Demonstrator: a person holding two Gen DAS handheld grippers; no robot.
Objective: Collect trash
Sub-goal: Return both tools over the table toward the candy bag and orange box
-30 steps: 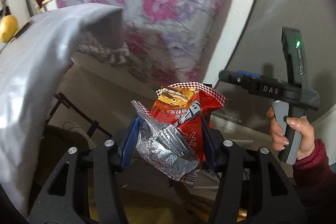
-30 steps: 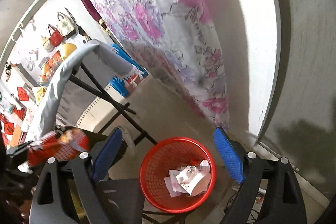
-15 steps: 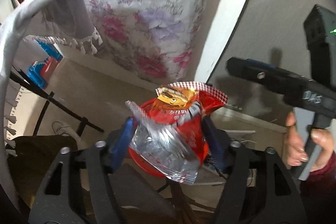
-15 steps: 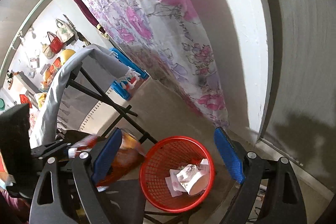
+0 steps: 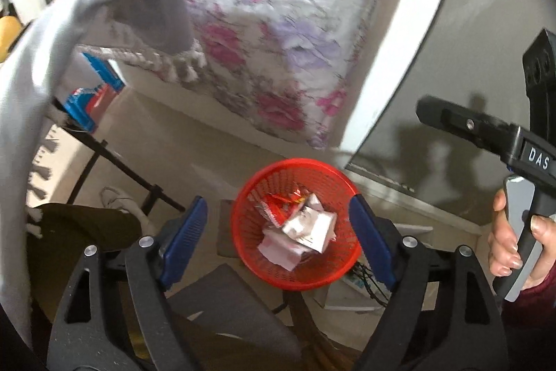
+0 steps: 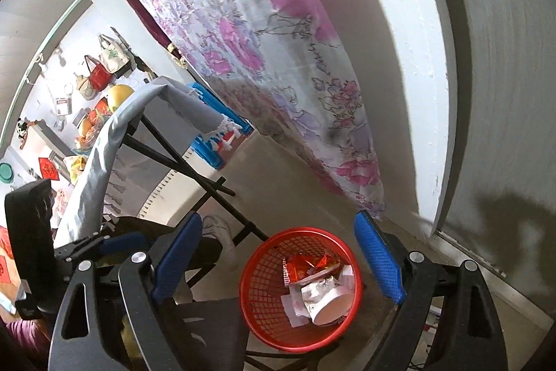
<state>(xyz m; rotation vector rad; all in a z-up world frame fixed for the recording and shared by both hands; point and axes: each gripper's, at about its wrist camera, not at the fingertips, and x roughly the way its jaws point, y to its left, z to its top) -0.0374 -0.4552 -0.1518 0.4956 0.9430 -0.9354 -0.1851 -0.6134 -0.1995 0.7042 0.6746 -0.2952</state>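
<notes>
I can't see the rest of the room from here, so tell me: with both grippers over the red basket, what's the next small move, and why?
Probably lift the left gripper up and away to look for more trash. Its jaws have just been opening and nothing is between them; the red snack wrapper lies in the red basket on the paper scraps. The right gripper is open and empty too.

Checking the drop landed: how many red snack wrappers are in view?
1: the red snack wrapper lies in the red basket atop the paper trash. Others may be buried.
</notes>
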